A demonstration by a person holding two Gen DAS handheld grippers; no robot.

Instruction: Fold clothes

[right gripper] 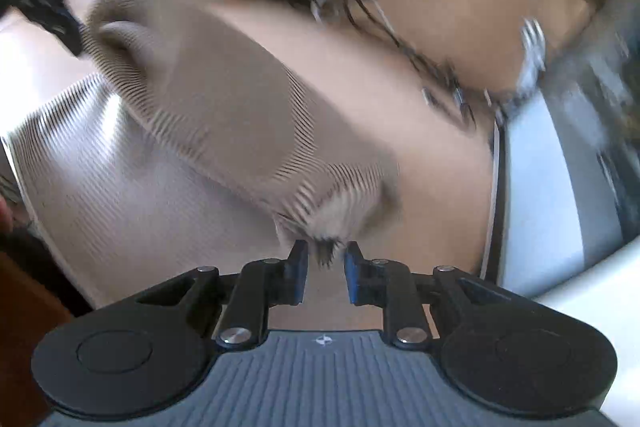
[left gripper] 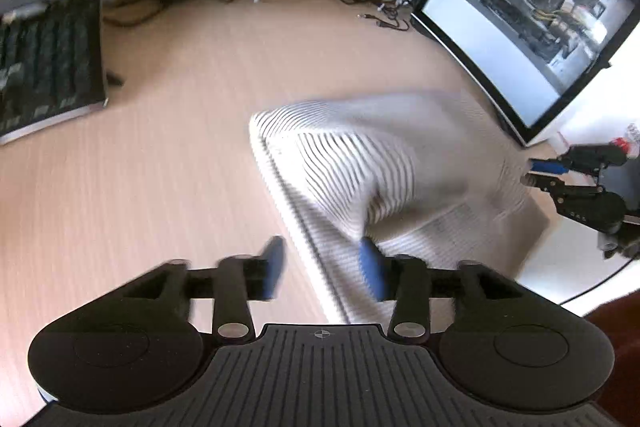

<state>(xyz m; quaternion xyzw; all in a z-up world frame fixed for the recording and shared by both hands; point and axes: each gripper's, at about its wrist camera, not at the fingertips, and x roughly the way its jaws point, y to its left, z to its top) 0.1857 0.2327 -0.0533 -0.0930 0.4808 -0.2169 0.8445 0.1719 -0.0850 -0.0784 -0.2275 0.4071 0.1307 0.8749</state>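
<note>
Striped fabric, the garment (left gripper: 360,163), lies on the bench (left gripper: 160,167) near the monitor (left gripper: 532,27). I keep the right gripper (right gripper: 326,259) jaws narrow, pinching a corner to carry the fold; left gripper (left gripper: 324,267) jaws stand apart, empty.

No legible text, label, brand or number appears in either view. The only sign is a small crosshair mark on the ribbed body of each gripper, at 6 o'clock in its own view: left gripper (left gripper: 322,263), right gripper (right gripper: 326,259).
</note>
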